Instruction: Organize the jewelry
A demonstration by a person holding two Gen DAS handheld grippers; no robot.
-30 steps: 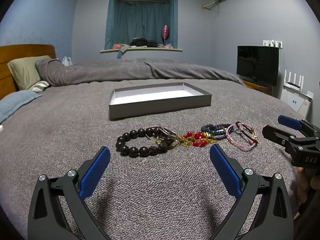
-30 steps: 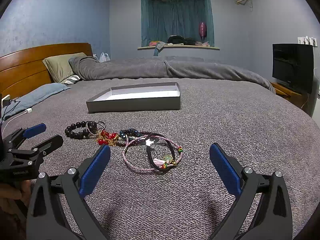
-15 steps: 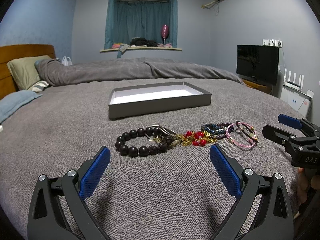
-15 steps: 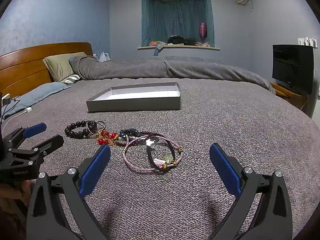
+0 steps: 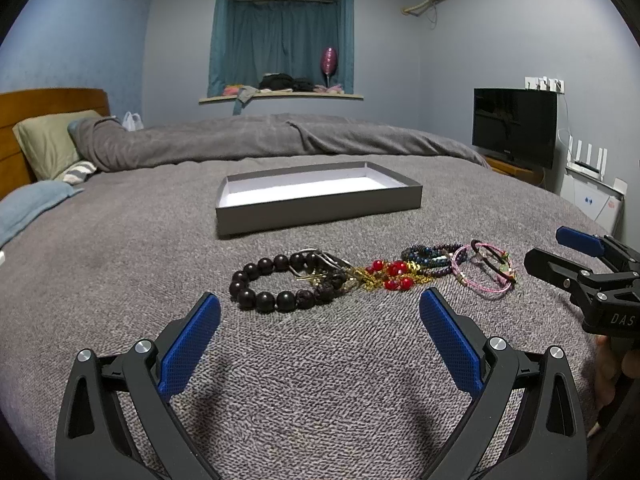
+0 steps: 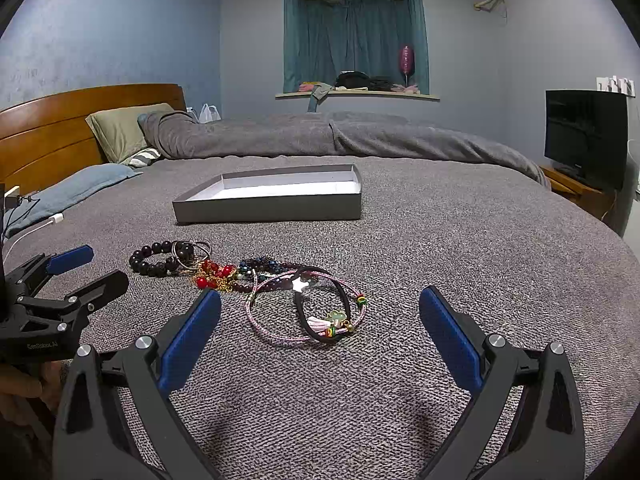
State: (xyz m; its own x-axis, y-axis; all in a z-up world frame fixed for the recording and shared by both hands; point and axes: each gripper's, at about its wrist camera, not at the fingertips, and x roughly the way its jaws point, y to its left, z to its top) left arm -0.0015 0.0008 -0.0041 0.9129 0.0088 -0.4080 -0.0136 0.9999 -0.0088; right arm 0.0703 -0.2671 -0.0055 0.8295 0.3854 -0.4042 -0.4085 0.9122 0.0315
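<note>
Bracelets lie just ahead of the left gripper (image 5: 320, 316), whose jaws gape wide and empty: the dark bead bracelet (image 5: 280, 282) sits between them, the grey tray (image 5: 320, 204) beyond; best pinch one strand, clear of the tangle. Right gripper (image 6: 320, 316), jaws equally wide and empty, faces the pink cord bracelet (image 6: 272, 320) on the grey bed cover (image 6: 480, 264), headboard (image 6: 60, 128) far left.

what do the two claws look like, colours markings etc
Both are alike: the left claw and right claw have matte black plastic frames with cut-out openings, silver round screws at the joints, and long flat fingers faced with blue mesh-textured pads. Pale lettering is printed on each body, only partly readable. A bare hand grips the left one's handle; no sleeves or cables on them show.
</note>
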